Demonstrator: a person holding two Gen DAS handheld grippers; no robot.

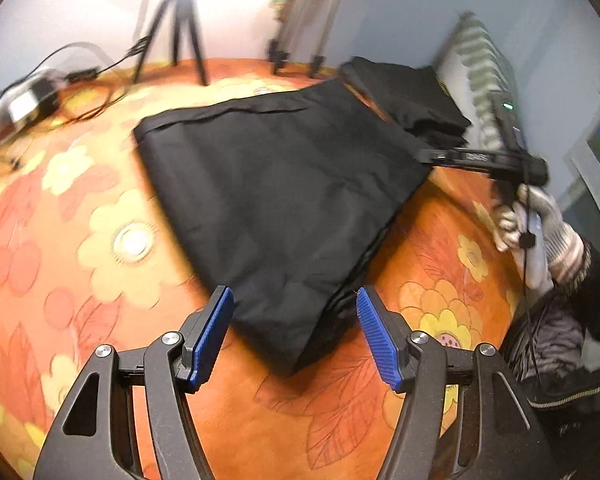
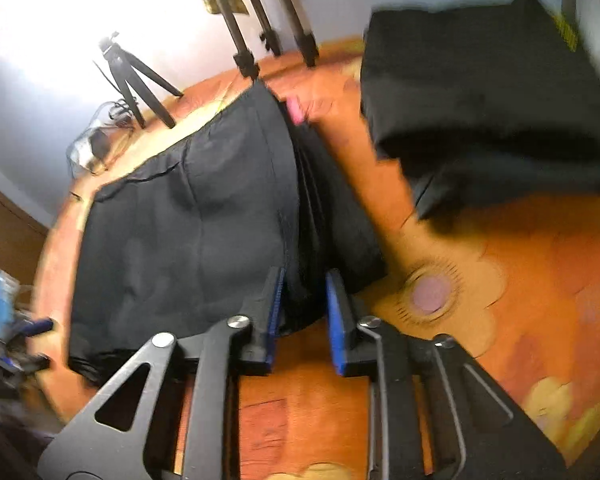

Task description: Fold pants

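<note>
Black pants [image 1: 276,184] lie folded flat on an orange flowered tablecloth [image 1: 80,272]. My left gripper [image 1: 296,324] hangs open just over their near corner; both blue pads stand clear of the cloth. In the right wrist view the same pants [image 2: 188,232] stretch away to the left. My right gripper [image 2: 305,304] straddles their bunched right edge, jaws narrowly parted, the cloth lying loose between the pads. The left wrist view shows the right gripper [image 1: 428,156] at the pants' right side, held by a gloved hand [image 1: 540,224].
A second pile of folded black clothes [image 2: 488,112] sits at the back right. Tripods [image 1: 184,28] stand along the table's far edge, with cables and a small box [image 1: 28,100] at far left. A striped cushion [image 1: 480,68] leans on the wall.
</note>
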